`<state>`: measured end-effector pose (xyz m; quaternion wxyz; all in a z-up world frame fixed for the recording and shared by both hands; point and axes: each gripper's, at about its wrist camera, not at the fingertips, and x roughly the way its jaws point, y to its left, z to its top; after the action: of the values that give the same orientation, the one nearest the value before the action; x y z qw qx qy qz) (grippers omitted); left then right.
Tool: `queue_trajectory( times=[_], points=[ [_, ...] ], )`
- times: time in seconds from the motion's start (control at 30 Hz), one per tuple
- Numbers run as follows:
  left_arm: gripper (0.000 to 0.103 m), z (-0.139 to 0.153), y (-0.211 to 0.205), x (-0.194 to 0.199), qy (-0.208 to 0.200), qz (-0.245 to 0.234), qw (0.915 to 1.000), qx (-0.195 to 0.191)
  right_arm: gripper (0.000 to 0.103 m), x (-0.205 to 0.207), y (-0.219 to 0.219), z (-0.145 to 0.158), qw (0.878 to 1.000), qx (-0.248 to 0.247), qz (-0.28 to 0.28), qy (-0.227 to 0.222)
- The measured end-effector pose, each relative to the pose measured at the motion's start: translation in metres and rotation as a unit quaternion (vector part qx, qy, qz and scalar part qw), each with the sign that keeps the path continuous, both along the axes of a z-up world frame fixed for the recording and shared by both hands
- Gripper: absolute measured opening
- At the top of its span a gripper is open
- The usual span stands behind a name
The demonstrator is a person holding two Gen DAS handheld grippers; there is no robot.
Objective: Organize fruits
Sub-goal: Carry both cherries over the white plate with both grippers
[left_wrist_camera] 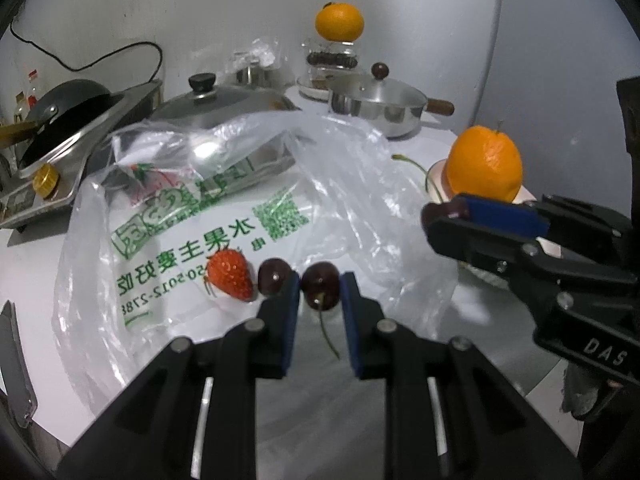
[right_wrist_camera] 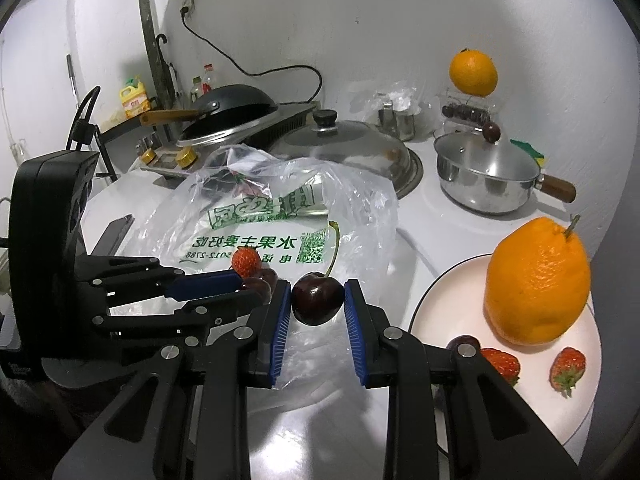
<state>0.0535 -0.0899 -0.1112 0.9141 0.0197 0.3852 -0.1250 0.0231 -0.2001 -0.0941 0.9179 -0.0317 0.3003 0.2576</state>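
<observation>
1. Dark red cherries are pinched in both grippers above a white worktop [right_wrist_camera: 420, 216]. The left gripper [left_wrist_camera: 320, 286] has its blue pads pressed on a cherry [left_wrist_camera: 320, 285] whose stem trails down toward the camera between the fingers.
2. The right gripper [right_wrist_camera: 317, 298] squeezes a second cherry [right_wrist_camera: 318, 298]; its green stem curves up and away from the camera.
3. In the left wrist view the right gripper enters from the right edge, partly cut off, and its cherry shows only as a dark tip at the pads.
4. Just left of the left gripper, a loose cherry [left_wrist_camera: 274, 276] and a strawberry [left_wrist_camera: 231, 276] lie on a clear plastic bag [left_wrist_camera: 180, 240] printed in green. The strawberry's tip points near and right.
5. To the right, a plate [right_wrist_camera: 452, 300] holds an orange [right_wrist_camera: 536, 280] standing upright with its stem end up, two strawberries [right_wrist_camera: 568, 366], and a cherry mostly hidden behind the right gripper's finger.
6. Far back, another orange [right_wrist_camera: 473, 73] sits atop a clear box of dark fruit, hard to make out.
7. A lidded steel pot [right_wrist_camera: 486, 176], a pan lid [right_wrist_camera: 344, 148] and a black wok [right_wrist_camera: 228, 108] stand at the far side.
</observation>
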Motion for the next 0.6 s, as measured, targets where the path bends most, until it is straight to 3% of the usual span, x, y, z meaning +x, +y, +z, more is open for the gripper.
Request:
queue_trajectory(
  times=[0.6],
  points=[
    [0.021,0.026,-0.017,-0.007,-0.034,-0.017,0.9993,-0.003,0.029,-0.021,-0.032,0.015,0.999,-0.003,-0.033,-0.017]
  ],
)
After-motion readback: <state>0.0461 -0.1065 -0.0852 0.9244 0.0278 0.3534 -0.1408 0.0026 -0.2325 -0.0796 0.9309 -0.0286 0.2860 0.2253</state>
